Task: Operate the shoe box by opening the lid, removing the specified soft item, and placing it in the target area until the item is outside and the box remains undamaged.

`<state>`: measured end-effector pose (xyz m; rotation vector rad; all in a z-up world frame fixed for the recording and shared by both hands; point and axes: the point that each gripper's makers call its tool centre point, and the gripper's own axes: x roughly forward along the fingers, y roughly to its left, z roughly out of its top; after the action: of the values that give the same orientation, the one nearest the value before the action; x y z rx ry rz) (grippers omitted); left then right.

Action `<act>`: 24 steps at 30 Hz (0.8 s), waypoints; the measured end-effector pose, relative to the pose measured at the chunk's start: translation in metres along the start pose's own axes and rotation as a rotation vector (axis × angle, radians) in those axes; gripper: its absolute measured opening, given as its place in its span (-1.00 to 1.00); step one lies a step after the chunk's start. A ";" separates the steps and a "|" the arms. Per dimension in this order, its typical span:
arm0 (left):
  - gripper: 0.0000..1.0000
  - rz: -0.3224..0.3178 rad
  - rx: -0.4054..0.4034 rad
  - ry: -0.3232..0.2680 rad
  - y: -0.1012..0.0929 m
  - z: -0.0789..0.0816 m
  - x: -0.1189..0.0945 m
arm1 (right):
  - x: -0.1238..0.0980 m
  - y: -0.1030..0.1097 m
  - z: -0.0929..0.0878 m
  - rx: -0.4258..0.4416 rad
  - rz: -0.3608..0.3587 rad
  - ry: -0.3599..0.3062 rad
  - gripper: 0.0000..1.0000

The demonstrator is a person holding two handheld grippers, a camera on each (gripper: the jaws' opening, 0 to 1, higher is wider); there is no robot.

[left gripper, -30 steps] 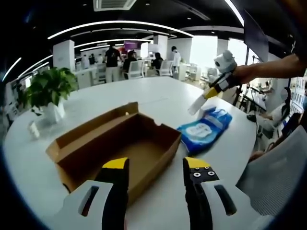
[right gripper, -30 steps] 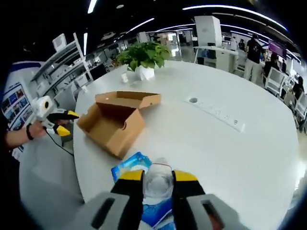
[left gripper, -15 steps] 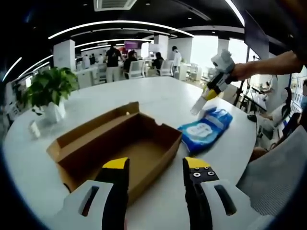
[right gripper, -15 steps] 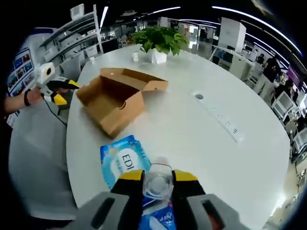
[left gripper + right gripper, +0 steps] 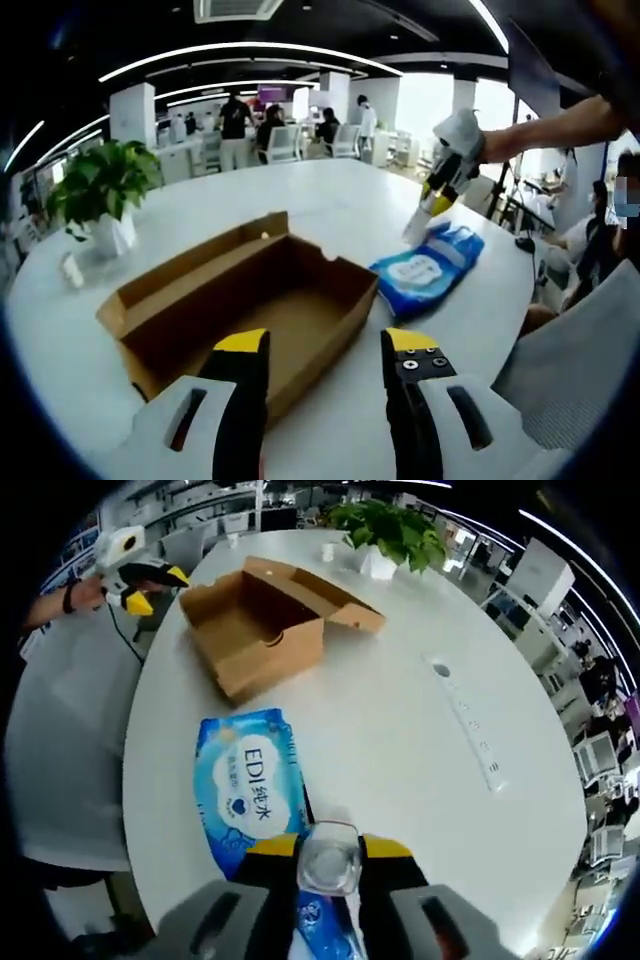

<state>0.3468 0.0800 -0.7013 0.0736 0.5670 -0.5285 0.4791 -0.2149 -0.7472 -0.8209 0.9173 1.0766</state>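
Change: your right claw [image 5: 328, 855], clamped on a clear plastic tab, has lifted above the blue wipes pack [image 5: 250, 785] near the tabletop [image 5: 400, 730] edge.
Box: open brown cardboard shoe box [image 5: 240, 300] emptied, undamaged.
Left claw [image 5: 325, 350]: wide, idle.

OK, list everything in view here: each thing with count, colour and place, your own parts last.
Shoe box: one, brown cardboard, lid open, nothing visible inside, on the table.
Wipes pack: one, blue with white label, on the table beside the box.
Table: one, white, round.
Power strip: one, white, set in the table.
Potted plant: one, green in white pot, far side of the table.
Left gripper: yellow-tipped fingers open, near the box.
Right gripper: fingers shut on a clear piece, above the pack's end.
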 end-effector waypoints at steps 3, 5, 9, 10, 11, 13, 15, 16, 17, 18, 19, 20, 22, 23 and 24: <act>-0.10 0.001 0.003 0.001 0.000 0.000 0.000 | 0.002 0.001 -0.002 -0.026 0.000 0.017 -0.65; -0.10 0.002 0.001 0.001 0.000 0.000 -0.001 | 0.003 0.002 -0.003 -0.041 0.004 0.026 -0.65; -0.10 0.002 0.000 0.000 0.000 0.000 -0.001 | 0.006 0.002 -0.006 -0.073 0.009 0.054 -0.65; -0.10 0.002 0.000 0.001 0.000 0.000 -0.001 | 0.006 0.002 -0.006 -0.074 0.010 0.055 -0.65; -0.10 0.002 0.000 0.002 0.000 -0.001 -0.001 | 0.007 0.002 -0.006 -0.075 0.013 0.057 -0.65; -0.10 0.001 0.002 0.004 0.000 -0.001 0.000 | 0.009 0.002 -0.007 -0.073 0.019 0.061 -0.65; -0.10 0.001 0.003 0.006 -0.001 -0.002 -0.001 | 0.010 0.002 -0.007 -0.074 0.024 0.065 -0.64; -0.10 0.000 0.000 0.007 -0.001 -0.002 -0.001 | 0.012 0.002 -0.007 -0.079 0.028 0.069 -0.64; -0.10 0.001 0.000 0.006 -0.001 -0.002 -0.001 | 0.013 0.002 -0.008 -0.084 0.032 0.075 -0.64; -0.10 0.001 0.000 0.007 -0.001 -0.002 -0.001 | 0.014 0.001 -0.008 -0.089 0.034 0.078 -0.64; -0.10 0.001 -0.001 0.007 0.000 -0.003 -0.001 | 0.014 0.002 -0.008 -0.094 0.036 0.082 -0.64; -0.10 0.001 -0.002 0.007 0.000 -0.003 -0.001 | 0.016 0.002 -0.009 -0.099 0.041 0.089 -0.64; -0.10 0.002 -0.001 0.008 0.000 -0.003 0.000 | 0.017 0.002 -0.010 -0.107 0.048 0.100 -0.64; -0.10 0.002 0.000 0.008 0.000 -0.003 0.000 | 0.018 0.002 -0.010 -0.108 0.049 0.103 -0.64; -0.10 0.003 -0.001 0.008 0.000 -0.003 0.000 | 0.019 0.003 -0.010 -0.111 0.051 0.105 -0.64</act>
<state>0.3452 0.0807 -0.7035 0.0756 0.5745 -0.5256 0.4782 -0.2169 -0.7687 -0.9574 0.9782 1.1453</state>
